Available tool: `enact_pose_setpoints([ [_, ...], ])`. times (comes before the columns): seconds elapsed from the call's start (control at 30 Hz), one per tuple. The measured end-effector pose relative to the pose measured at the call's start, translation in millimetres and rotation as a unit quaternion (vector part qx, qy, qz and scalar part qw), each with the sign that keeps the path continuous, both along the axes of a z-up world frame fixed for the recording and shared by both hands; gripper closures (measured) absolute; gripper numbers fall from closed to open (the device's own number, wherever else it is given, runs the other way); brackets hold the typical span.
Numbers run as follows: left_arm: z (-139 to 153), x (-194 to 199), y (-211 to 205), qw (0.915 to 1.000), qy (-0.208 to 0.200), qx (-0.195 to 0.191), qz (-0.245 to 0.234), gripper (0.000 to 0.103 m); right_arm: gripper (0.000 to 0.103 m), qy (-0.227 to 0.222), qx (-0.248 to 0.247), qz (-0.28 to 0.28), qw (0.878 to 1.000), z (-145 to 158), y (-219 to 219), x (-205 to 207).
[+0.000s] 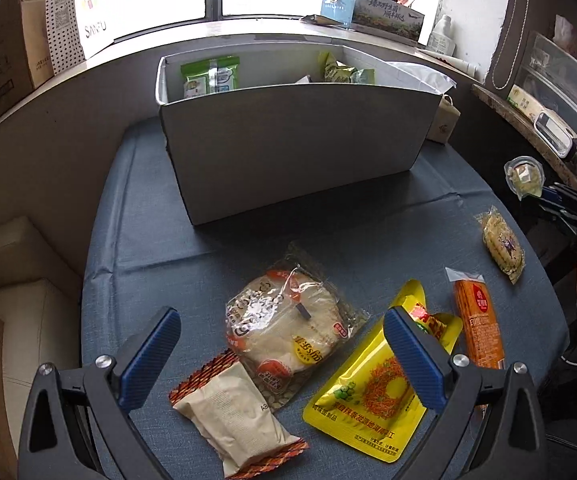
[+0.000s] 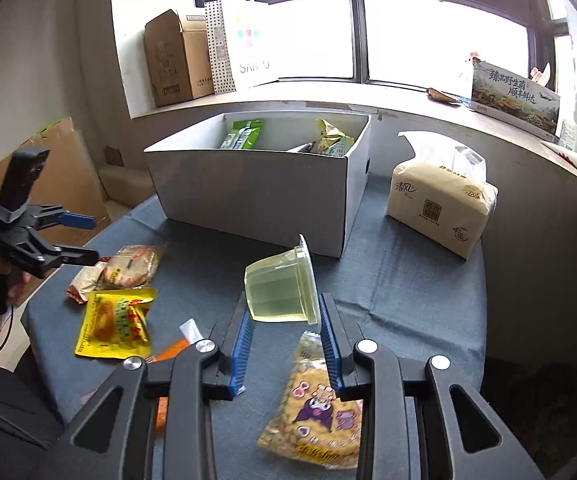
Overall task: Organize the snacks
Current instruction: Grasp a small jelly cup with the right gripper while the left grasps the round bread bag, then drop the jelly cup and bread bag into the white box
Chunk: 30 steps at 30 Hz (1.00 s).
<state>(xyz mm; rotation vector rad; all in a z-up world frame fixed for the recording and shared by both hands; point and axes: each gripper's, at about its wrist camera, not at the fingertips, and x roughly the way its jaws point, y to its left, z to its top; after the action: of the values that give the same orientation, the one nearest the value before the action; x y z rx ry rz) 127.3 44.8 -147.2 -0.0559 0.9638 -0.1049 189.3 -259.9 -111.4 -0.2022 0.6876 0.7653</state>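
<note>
A white box (image 1: 288, 148) (image 2: 256, 196) stands at the back of the blue table, with green snack packets (image 1: 210, 76) inside. My left gripper (image 1: 280, 354) is open and hovers above a round bread packet (image 1: 288, 320), a beige packet (image 1: 232, 412) and a yellow pouch (image 1: 372, 396). An orange stick packet (image 1: 478, 320) and a cookie packet (image 1: 502, 244) lie to the right. My right gripper (image 2: 286, 320) is shut on a clear jelly cup (image 2: 280, 284), held on its side above the cookie packet (image 2: 316, 400); it also shows in the left wrist view (image 1: 524, 176).
A tissue pack (image 2: 440, 204) sits right of the box. The window sill behind holds a cardboard box (image 2: 172, 56), a white bag (image 2: 244, 40) and a printed carton (image 2: 512, 92). Cardboard and a beige seat (image 1: 20, 280) lie left of the table.
</note>
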Motion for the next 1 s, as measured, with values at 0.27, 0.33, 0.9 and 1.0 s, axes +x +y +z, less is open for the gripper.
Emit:
enact_pose_setpoints([
  [0.27, -48.1, 35.5, -14.7, 0.9952, 0.082, 0.05, 0.02, 0.002, 0.069, 0.007, 0.033, -0.003, 0.999, 6.7, 3.9, -43.2],
  [0.33, -49.3, 34.0, -10.2, 0.9967, 0.073, 0.03, 0.019, 0.014, 0.069, 0.012, 0.037, -0.002, 0.999, 4.2, 4.6, -44.0],
  [0.9, 129.5, 4.8, 14.8, 0.9776, -0.203, -0.054, 0.015, 0.022, 0.069, 0.006, 0.105, -0.004, 0.994, 47.1, 46.5, -24.8],
  [1.0, 153.1, 38.5, 19.9, 0.9732, -0.221, -0.061, 0.021, 0.022, 0.069, -0.007, 0.118, -0.019, 0.993, 72.4, 60.7, 1.2],
])
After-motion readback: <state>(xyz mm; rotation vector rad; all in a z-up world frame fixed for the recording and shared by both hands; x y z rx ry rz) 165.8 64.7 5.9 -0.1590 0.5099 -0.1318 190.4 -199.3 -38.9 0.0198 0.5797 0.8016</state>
